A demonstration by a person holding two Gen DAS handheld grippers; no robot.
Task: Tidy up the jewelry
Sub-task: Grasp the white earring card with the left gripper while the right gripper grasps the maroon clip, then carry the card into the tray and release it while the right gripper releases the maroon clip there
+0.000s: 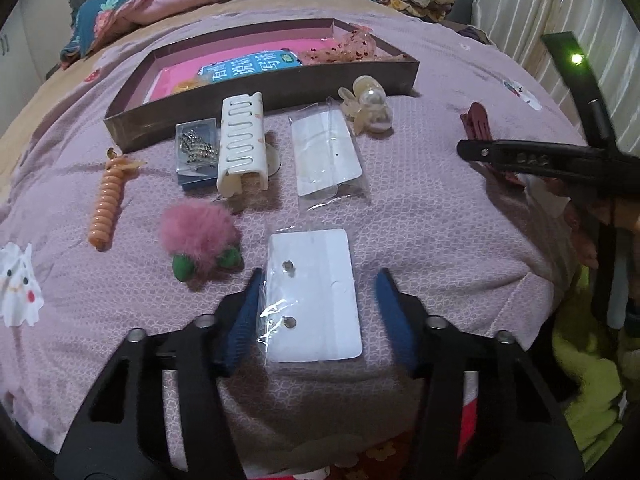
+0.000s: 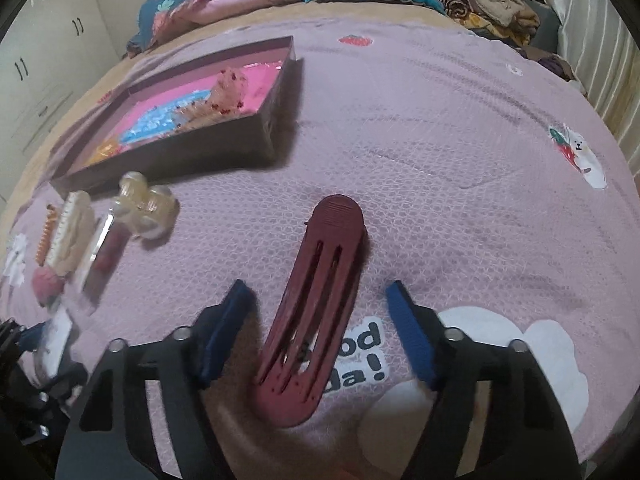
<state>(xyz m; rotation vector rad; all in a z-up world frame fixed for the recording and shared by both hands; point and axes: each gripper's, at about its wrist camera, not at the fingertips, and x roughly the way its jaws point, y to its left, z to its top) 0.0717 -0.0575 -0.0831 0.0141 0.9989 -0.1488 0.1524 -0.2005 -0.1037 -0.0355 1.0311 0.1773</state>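
Note:
A white earring card in a clear sleeve [image 1: 316, 296] lies flat on the pink bedspread. My left gripper [image 1: 320, 276] straddles it, open; the left blue pad [image 1: 244, 320] is at the sleeve's edge and the right pad stands clear of the card. A long dark red hair clip [image 2: 316, 320] lies on the spread between the fingers of my right gripper [image 2: 318, 286], which is open with a gap on both sides. The clip [image 1: 476, 124] and a black part of the right gripper also show at the right of the left wrist view. A shallow brown box [image 1: 260, 104] [image 2: 180, 148] sits further back.
Near the box lie a white claw clip [image 1: 240, 140], a pearl clip [image 1: 368, 108], a rhinestone packet [image 1: 196, 148], a clear card packet [image 1: 328, 156], an orange spiral tie [image 1: 108, 200] and a pink fluffy clip [image 1: 200, 232]. The box holds a pink book and a sequinned scrunchie [image 1: 344, 48]. Pillows and folded clothes line the bed's far end.

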